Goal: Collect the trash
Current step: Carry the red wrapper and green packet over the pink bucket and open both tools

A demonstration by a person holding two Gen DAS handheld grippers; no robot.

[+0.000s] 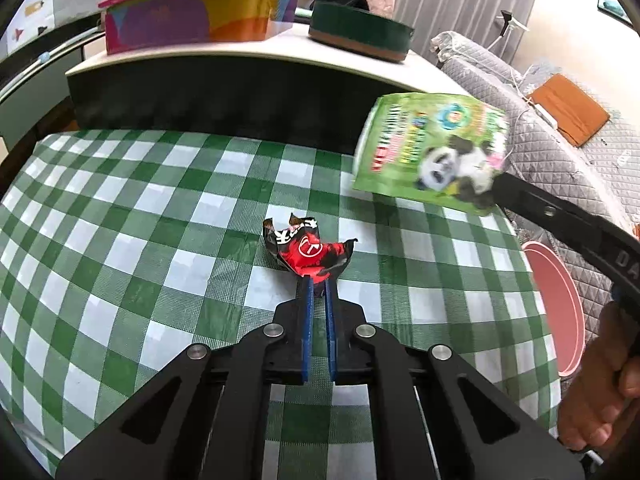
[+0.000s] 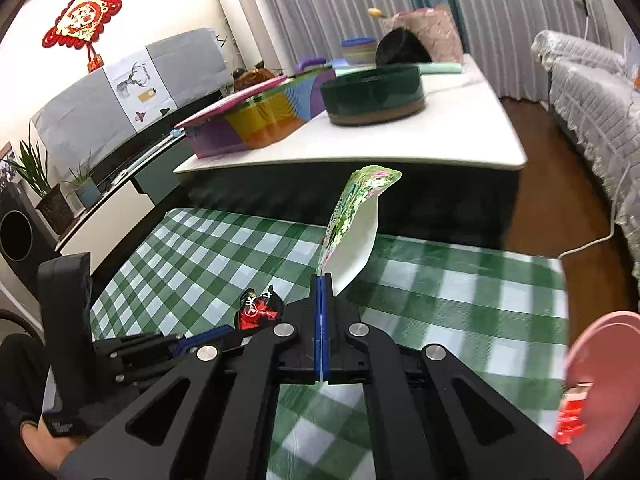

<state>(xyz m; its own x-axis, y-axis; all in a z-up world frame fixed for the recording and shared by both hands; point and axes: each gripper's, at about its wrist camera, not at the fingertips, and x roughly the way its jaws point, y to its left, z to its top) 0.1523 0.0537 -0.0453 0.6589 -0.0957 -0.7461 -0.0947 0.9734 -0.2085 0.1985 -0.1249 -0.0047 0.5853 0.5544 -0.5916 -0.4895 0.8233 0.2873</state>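
My left gripper (image 1: 318, 285) is shut on a crumpled red and black wrapper (image 1: 310, 252) that lies on the green checked tablecloth (image 1: 160, 208). The wrapper also shows in the right wrist view (image 2: 259, 311), with the left gripper (image 2: 236, 326) on it. My right gripper (image 2: 322, 280) is shut on a green panda snack bag (image 2: 352, 216) and holds it above the cloth. In the left wrist view the bag (image 1: 434, 152) hangs blurred at the right, held by the right gripper (image 1: 498, 190).
A pink bin (image 1: 558, 304) stands off the table's right edge; it shows in the right wrist view (image 2: 604, 380) with red trash (image 2: 572, 416) inside. Behind is a white table (image 2: 460, 136) with a colourful box (image 1: 188, 20) and a round green tin (image 1: 360, 32). A grey sofa (image 1: 560, 148) is at the right.
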